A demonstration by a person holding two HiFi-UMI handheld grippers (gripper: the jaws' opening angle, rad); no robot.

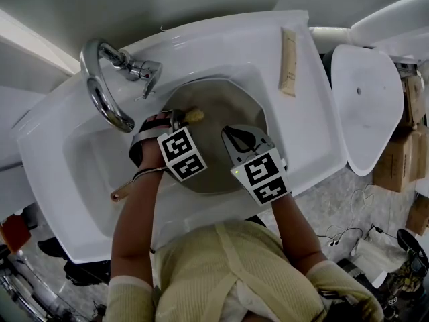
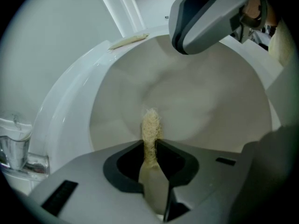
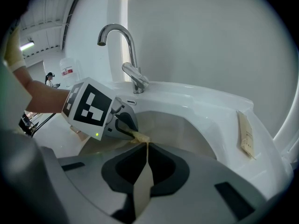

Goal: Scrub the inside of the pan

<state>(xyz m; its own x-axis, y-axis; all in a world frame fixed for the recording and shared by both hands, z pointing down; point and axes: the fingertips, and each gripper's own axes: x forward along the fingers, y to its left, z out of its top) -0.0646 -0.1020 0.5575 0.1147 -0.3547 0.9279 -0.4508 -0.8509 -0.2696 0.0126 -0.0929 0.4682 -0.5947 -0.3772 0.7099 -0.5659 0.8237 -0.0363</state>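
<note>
A round pan (image 1: 224,102) with a beige inside lies in the white sink (image 1: 60,159); its wooden handle (image 1: 123,192) sticks out to the lower left. My left gripper (image 1: 182,117) is shut on a tan fibrous scrubber (image 1: 195,116), whose tuft (image 2: 150,127) pokes past the jaws over the pan's inside (image 2: 205,106). My right gripper (image 1: 236,134) hovers over the right half of the pan, jaws shut with nothing seen between them. From the right gripper view, the left gripper (image 3: 122,121) and scrubber (image 3: 140,136) sit just ahead of my right gripper (image 3: 146,146).
A chrome faucet (image 1: 100,89) arches over the sink's back left. On the back right ledge lies a tan packet (image 1: 288,61). A white toilet lid (image 1: 365,106) and cardboard boxes (image 1: 397,161) stand to the right of the sink.
</note>
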